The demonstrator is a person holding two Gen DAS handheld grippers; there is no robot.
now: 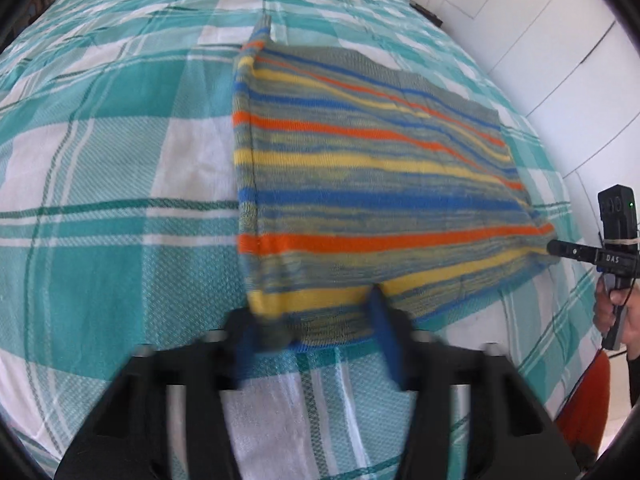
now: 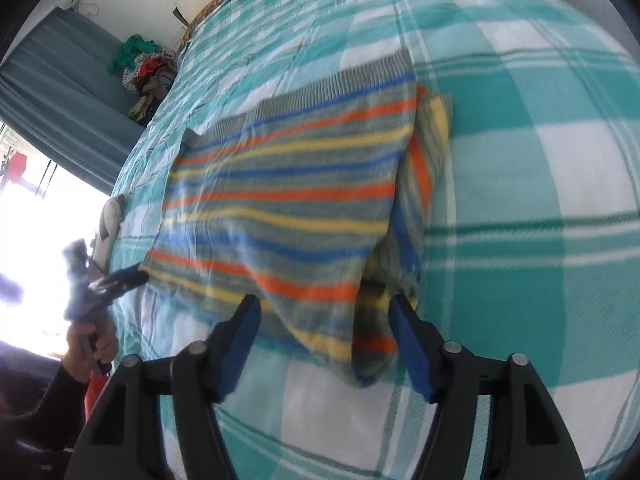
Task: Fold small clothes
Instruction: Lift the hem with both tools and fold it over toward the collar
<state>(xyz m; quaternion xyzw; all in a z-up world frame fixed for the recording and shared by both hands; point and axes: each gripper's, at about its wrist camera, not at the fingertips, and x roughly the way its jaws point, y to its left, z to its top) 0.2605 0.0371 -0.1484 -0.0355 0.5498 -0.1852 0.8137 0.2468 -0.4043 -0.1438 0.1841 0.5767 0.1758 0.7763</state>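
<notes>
A striped knit garment (image 1: 360,184) in grey, blue, orange and yellow lies spread on the teal-and-white checked bedspread (image 1: 100,160). My left gripper (image 1: 316,340) is open at the garment's near hem, blurred, its blue pads either side of the edge. In the right wrist view the same garment (image 2: 288,200) lies flat with a folded part on its right side. My right gripper (image 2: 324,336) is open, its blue pads either side of the near corner, which hangs between them. My right gripper also shows in the left wrist view (image 1: 560,248) at the garment's right corner.
White cupboard doors (image 1: 560,60) stand beyond the bed's right side. A pile of clothes (image 2: 148,76) lies on a blue surface past the bed's far edge. A bright window (image 2: 36,216) is at the left. An orange object (image 1: 584,400) sits by the bed.
</notes>
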